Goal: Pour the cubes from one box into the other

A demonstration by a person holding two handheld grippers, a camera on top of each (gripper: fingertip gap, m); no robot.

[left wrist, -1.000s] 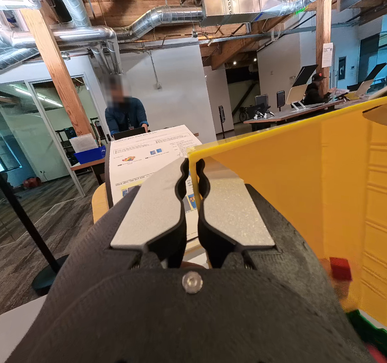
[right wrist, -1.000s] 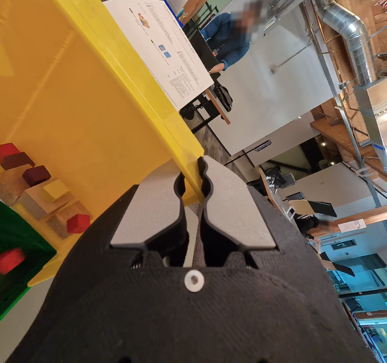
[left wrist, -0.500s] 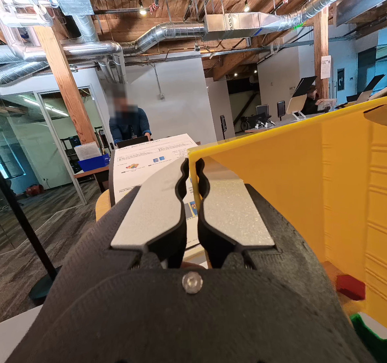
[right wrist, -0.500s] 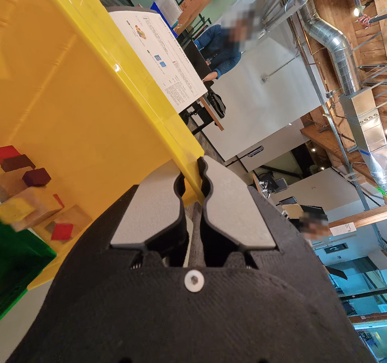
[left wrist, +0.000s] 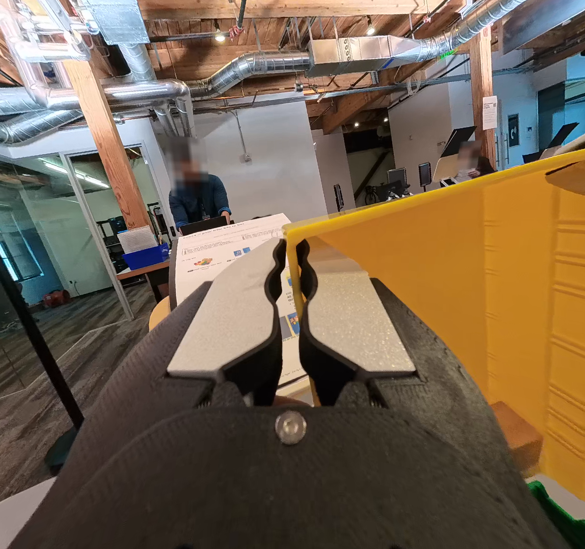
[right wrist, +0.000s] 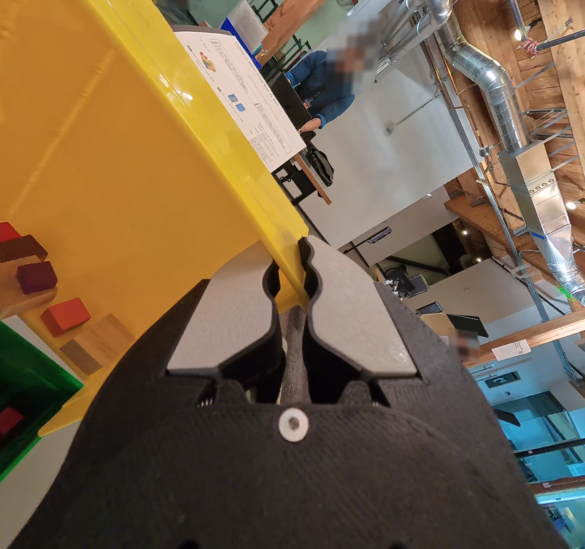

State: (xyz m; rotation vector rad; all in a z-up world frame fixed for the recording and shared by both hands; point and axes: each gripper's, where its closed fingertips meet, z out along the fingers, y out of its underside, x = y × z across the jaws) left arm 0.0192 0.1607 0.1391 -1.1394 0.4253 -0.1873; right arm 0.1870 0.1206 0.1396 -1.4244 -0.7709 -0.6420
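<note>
Wooden beams and shiny silver pipes run across the ceiling of a big office room, and a person in a dark blue top stands far back behind a white printed sheet (left wrist: 221, 249).

Up close, both tools hold one big yellow plastic box (left wrist: 443, 265). The left gripper (left wrist: 291, 276) has its jaws pinched together on the thin yellow rim at the box's left corner. The right gripper (right wrist: 289, 269) has its jaws pinched on the rim at another corner. So the box hangs between the two tools, and its long side runs from one tool to the other.

The yellow box is tipped. In the right wrist view its open mouth points down and to the left, toward a green plastic box (right wrist: 28, 385) that sits just below its low edge. Small wooden cubes lie near that low edge inside the yellow box: a red cube (right wrist: 65, 315), a dark purple cube (right wrist: 36, 276) and a plain wood-coloured block (right wrist: 98, 340). One red cube (right wrist: 9, 420) already lies in the green box. A bit of white counter (right wrist: 19, 502) shows beside it.

The pour looks partly done. I think the next move is to tip the yellow box more, so both tools must lift the far side together. If one tool lifts faster, cubes could slide to a corner and miss the green box.
</note>
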